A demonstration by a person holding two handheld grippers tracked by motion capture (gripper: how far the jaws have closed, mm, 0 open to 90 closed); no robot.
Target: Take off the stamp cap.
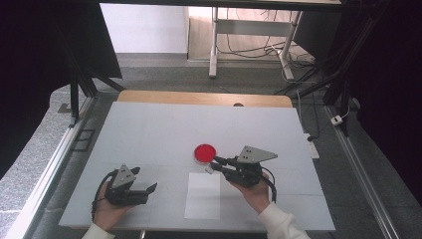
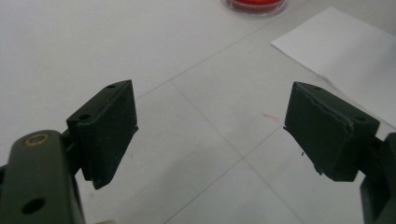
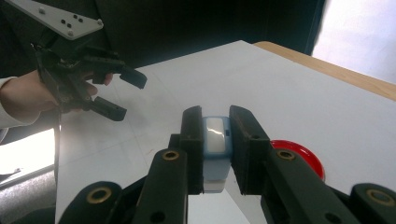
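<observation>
One small block (image 3: pixel 215 140) sits pinched between the jaws of the right gripper (image 3: pixel 215 144), at lower centre of the right gripper view. It is pale blue with rounded corners; its upward face carries a glossy white panel, and a tiny dark mark shows at that panel's right edge. Its lower end looks whiter. In the high view it shows as a pale speck (image 1: pixel 209 170) at the jaw tips, right of centre, just below the red round dish (image 1: pixel 204 153) and just above the white paper sheet (image 1: pixel 203 195). Whether it touches the table (image 1: pixel 149 129) I cannot tell. The left gripper (image 2: pixel 210 135) has its jaws spread wide over bare table, nothing between them; lower left in the high view.
</observation>
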